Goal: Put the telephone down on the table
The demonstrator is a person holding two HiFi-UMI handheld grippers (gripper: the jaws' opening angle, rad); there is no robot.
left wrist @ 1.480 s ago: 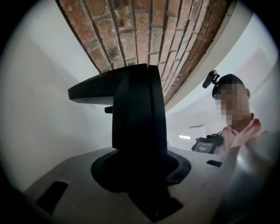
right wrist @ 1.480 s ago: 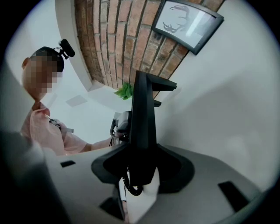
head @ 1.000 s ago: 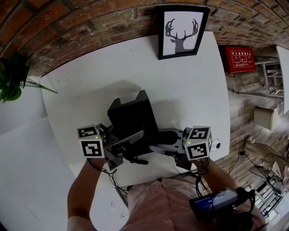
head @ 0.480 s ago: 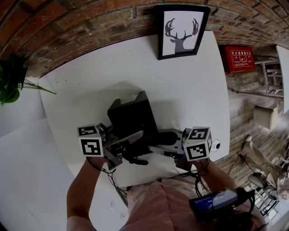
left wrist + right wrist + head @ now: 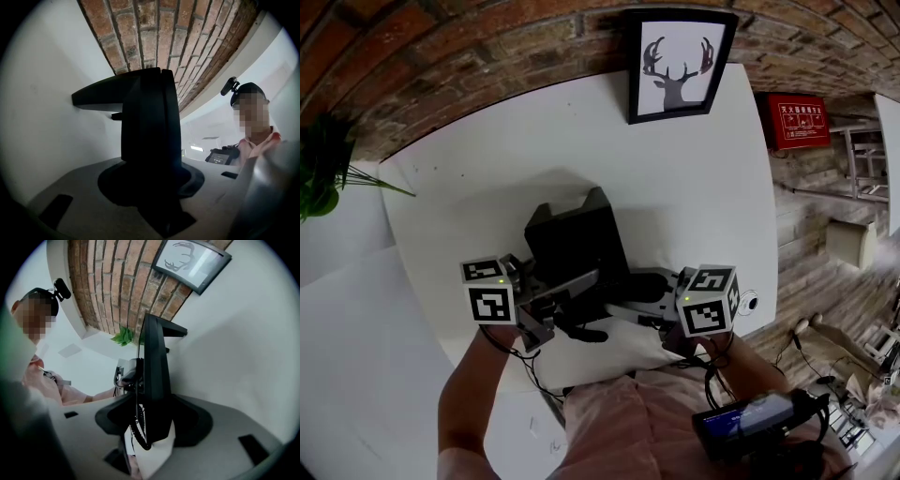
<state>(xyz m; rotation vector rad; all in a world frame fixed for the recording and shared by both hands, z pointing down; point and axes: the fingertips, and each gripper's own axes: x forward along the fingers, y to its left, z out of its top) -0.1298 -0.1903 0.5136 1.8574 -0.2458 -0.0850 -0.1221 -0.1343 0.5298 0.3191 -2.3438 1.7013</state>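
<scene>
The black telephone (image 5: 577, 242) sits at the near part of the white table (image 5: 694, 187), between my two grippers. My left gripper (image 5: 570, 305) comes in from the left and is shut on the phone's left side (image 5: 150, 126), which fills the space between its jaws. My right gripper (image 5: 628, 302) reaches in from the right. Its jaws have just been opening, and the phone's thin edge (image 5: 152, 376) stands between them with white showing in a gap beside it. A coiled cord (image 5: 136, 423) hangs by that edge. I cannot tell whether the phone's underside rests fully on the table.
A framed deer picture (image 5: 677, 64) leans on the brick wall (image 5: 487, 56) at the table's far edge. A green plant (image 5: 323, 159) is at the left and a red sign (image 5: 800, 122) at the right. A small round object (image 5: 751, 302) lies by the table's near right corner.
The right gripper's marker cube has shifted very slightly down and left. The telephone and the left gripper stand where they were.
</scene>
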